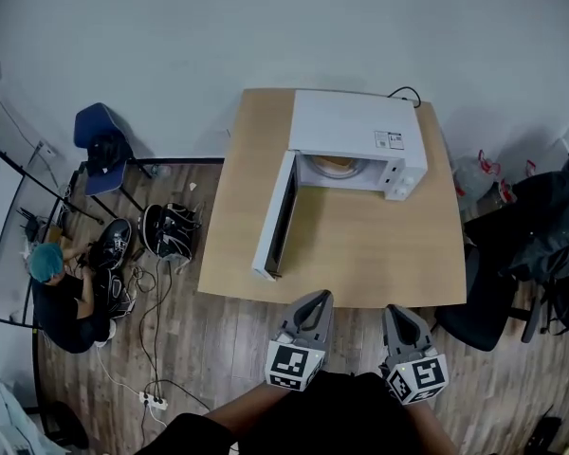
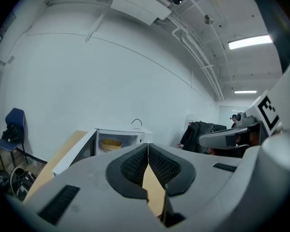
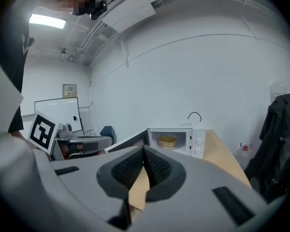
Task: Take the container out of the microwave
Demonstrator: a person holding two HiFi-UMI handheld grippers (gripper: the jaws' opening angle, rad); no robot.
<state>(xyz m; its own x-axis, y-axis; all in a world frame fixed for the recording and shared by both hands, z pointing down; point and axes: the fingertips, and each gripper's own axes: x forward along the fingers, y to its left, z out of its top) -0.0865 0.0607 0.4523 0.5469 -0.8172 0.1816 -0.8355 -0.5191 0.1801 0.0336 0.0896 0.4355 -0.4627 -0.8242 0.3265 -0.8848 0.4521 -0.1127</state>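
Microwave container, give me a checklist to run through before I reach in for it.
1. Microwave door open: ok, swung wide.
2. Container inside and in sight: ok.
3. Left claw empty: ok, shut on nothing.
4. Right claw empty: ok, shut on nothing.
5. Claws opened for a grasp: not ok, both shut.
6. Claws near the container: not ok, both back at the near edge of the table.
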